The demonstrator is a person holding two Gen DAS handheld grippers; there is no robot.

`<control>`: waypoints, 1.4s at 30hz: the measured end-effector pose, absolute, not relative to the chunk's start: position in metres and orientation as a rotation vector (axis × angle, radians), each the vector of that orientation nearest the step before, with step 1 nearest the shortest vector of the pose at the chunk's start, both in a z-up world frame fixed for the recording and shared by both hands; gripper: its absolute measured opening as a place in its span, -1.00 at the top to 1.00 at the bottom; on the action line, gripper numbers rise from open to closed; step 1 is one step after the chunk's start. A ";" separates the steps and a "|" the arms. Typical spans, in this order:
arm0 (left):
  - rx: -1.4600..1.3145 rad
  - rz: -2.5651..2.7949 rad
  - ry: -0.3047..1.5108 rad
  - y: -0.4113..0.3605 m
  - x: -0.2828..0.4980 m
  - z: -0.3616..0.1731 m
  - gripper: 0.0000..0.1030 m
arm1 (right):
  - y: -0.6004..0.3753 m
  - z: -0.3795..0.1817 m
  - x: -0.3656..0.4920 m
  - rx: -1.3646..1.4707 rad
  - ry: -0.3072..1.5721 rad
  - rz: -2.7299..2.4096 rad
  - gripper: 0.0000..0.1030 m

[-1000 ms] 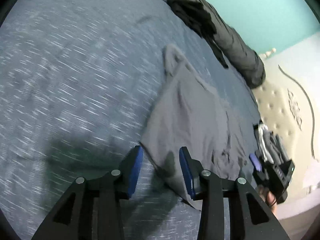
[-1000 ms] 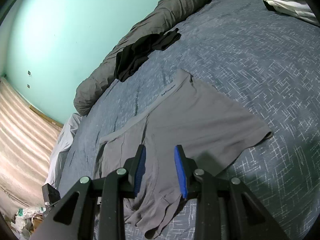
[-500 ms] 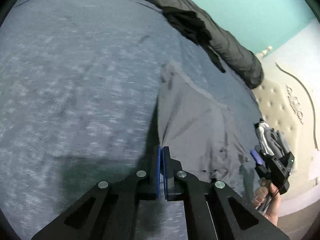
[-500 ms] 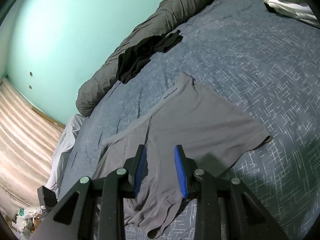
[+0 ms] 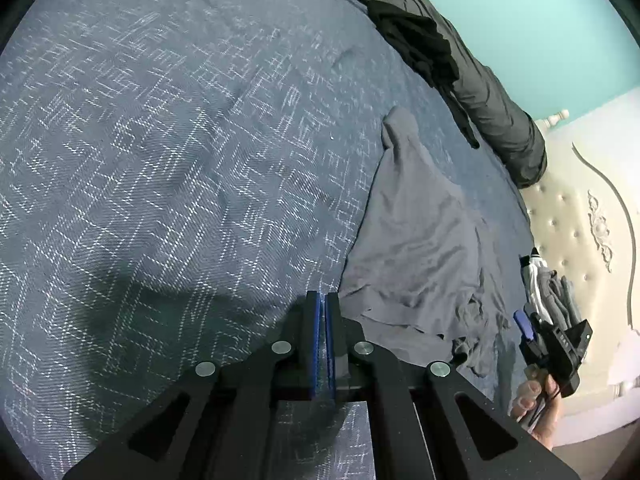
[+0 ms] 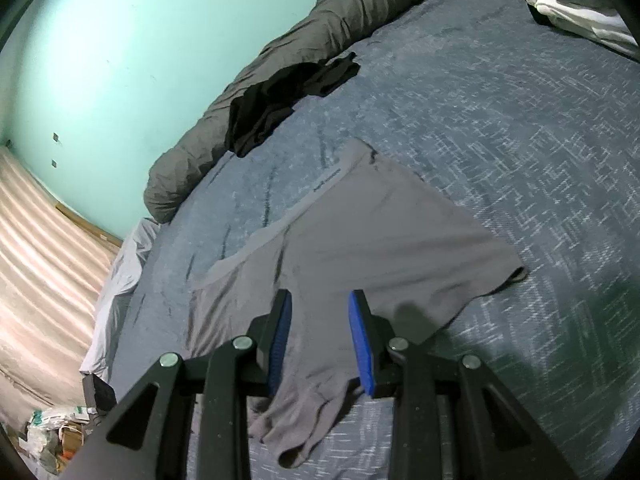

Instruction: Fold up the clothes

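Grey boxer shorts (image 6: 380,240) lie spread on the blue patterned bed cover (image 6: 520,120), waistband toward the wall. My right gripper (image 6: 320,294) hovers open over the near leg, the fabric lying below and between its fingers without being pinched. In the left wrist view the same shorts (image 5: 416,240) sit right of centre, crumpled at their far end. My left gripper (image 5: 322,296) is shut, its blue pads all but touching, and I see no cloth in the slit. The shorts' corner lies just beside its right finger. The right gripper (image 5: 524,320) shows at the bed's edge, held by a hand (image 5: 536,400).
A black garment (image 6: 280,96) lies on a rolled dark grey duvet (image 6: 320,28) along the teal wall. A pile of white and grey clothes (image 6: 580,12) sits at the far right corner. A tufted cream headboard (image 5: 568,216) borders the bed. Bags clutter the floor (image 6: 48,432).
My left gripper went from open around the shorts' corner to shut, then slid left, so the corner now lies beside it. The right gripper stayed put.
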State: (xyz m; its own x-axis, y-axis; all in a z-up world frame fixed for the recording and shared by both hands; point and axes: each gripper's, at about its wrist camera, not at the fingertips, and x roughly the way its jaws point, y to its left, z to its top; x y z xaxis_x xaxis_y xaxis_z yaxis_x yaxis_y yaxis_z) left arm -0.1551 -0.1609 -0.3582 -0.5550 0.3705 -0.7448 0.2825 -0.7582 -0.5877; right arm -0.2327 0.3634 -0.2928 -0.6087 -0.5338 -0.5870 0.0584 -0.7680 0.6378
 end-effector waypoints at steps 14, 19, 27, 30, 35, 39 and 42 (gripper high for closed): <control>-1.482 2.461 -1.052 -0.159 -0.151 -0.363 0.30 | 0.426 -0.312 -0.241 1.354 -0.812 -2.540 0.03; -1.481 2.468 -1.047 -0.156 -0.155 -0.365 0.50 | 0.430 -0.320 -0.247 1.332 -0.834 -2.531 0.04; -1.457 2.524 -0.956 -0.153 -0.156 -0.348 0.98 | 0.428 -0.324 -0.251 1.318 -0.860 -2.496 0.96; -1.448 2.561 -0.940 -0.159 -0.153 -0.342 0.99 | 0.437 -0.317 -0.247 1.282 -0.893 -2.509 0.97; -1.442 2.606 -0.953 -0.171 -0.149 -0.341 0.99 | 0.449 -0.313 -0.243 1.269 -0.945 -2.503 0.97; -1.500 2.584 -0.951 -0.171 -0.154 -0.354 0.98 | 0.454 -0.310 -0.244 1.276 -0.936 -2.514 0.97; -1.539 2.545 -0.964 -0.166 -0.157 -0.365 0.98 | 0.451 -0.323 -0.249 1.354 -0.886 -2.520 0.97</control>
State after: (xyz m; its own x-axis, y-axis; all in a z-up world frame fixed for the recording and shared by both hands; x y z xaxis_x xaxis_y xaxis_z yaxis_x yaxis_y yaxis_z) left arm -0.1567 -0.1662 -0.3651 -0.5155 0.3158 -0.7966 0.2911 -0.8098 -0.5094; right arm -0.2491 0.4507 -0.3227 -0.5828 -0.3890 -0.7135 -0.1430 -0.8152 0.5612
